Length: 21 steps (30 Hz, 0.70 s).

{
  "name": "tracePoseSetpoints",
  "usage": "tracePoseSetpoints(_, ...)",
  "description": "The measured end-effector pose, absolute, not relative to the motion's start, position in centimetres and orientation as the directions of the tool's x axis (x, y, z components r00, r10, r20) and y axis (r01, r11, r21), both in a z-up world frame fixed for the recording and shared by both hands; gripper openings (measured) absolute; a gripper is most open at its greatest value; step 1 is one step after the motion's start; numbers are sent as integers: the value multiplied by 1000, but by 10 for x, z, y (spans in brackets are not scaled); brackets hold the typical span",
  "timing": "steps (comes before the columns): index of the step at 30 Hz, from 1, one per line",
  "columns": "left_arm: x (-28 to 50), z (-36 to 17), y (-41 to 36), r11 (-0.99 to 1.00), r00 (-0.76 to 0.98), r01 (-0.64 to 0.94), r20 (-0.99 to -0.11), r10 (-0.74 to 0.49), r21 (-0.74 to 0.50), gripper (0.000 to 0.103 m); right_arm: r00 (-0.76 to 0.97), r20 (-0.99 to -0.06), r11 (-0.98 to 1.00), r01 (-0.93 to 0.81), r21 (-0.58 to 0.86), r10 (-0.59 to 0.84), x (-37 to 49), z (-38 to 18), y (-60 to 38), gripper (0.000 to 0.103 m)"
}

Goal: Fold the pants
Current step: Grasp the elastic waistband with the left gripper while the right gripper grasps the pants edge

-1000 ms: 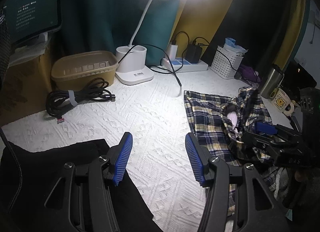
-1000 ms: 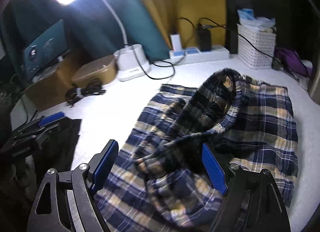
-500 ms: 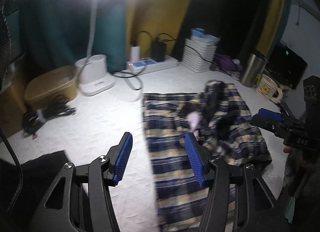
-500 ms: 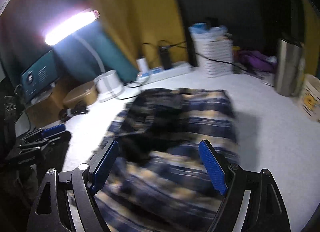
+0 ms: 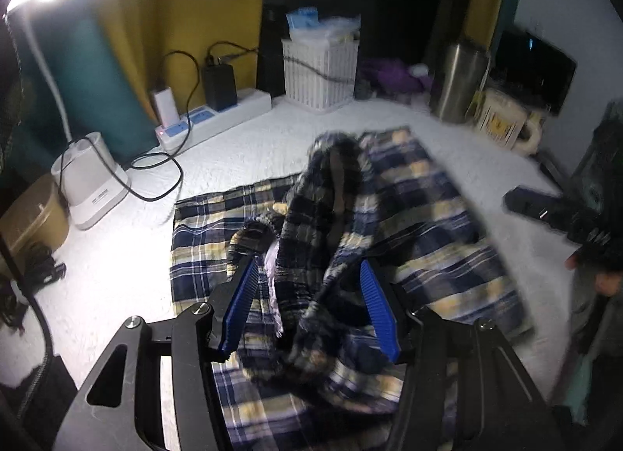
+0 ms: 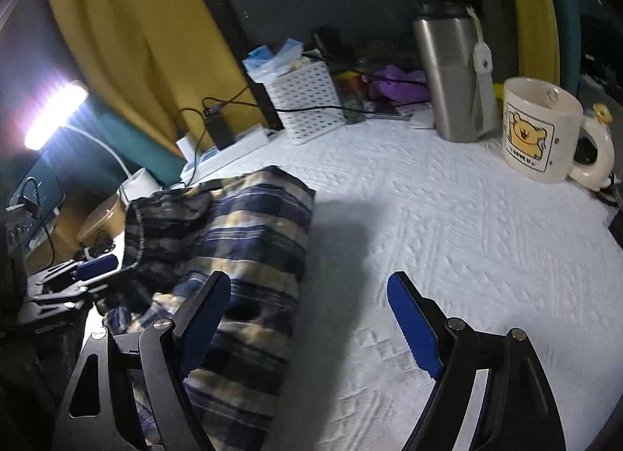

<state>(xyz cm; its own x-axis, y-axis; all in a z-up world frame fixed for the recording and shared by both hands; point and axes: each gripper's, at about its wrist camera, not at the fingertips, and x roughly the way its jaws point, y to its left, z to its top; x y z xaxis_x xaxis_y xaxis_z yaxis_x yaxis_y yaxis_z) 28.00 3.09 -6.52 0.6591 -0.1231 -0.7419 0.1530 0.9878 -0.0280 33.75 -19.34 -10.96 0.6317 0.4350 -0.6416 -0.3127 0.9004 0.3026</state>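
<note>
While your left gripper (image 5: 309, 305) hangs low over the pants (image 5: 412, 217), its jaws stand spread, with a bunched ridge of plaid cloth rising between the blue pads (image 5: 375, 307); the pads are not pressed against the cloth, so nothing is clamped. Those pants lie crumpled on the white cloth (image 5: 117, 256) that covers the table, one flat panel spread toward the lamp base (image 5: 89, 178) and a dark waistband heaped up in the middle. From your right wrist view the pants (image 6: 249, 225) sit to the left, and your right gripper (image 6: 311, 326) is wide apart over bare white cloth (image 6: 447, 217), its left finger (image 6: 204, 314) above the pants' edge and its right finger clear of them. It holds nothing. Your left gripper (image 6: 78, 276) shows at the far left edge of that view, beside the heaped cloth. At the back stand a power strip (image 5: 218, 116), a white basket (image 5: 319, 73) and a steel tumbler (image 6: 447, 73), with a bear mug (image 6: 541, 128) just beside the tumbler.
</note>
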Motion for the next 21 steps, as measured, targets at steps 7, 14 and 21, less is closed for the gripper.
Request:
tracePoseSetpoints(7, 280, -76, 48, 992, 643, 114, -757, -118, -58, 10, 611, -646, 889, -327, 321, 458, 341, -119, -189, 84)
tracePoseSetpoints(14, 264, -73, 90, 988, 660, -20, -745, -102, -153, 9, 587, -648, 873, -372, 317, 485, 332, -121, -168, 84)
tracePoseSetpoints(21, 259, -85, 102, 984, 634, -47, -766, -105, -174, 15, 566, -693, 882, -408, 236, 447, 321, -129, -138, 84)
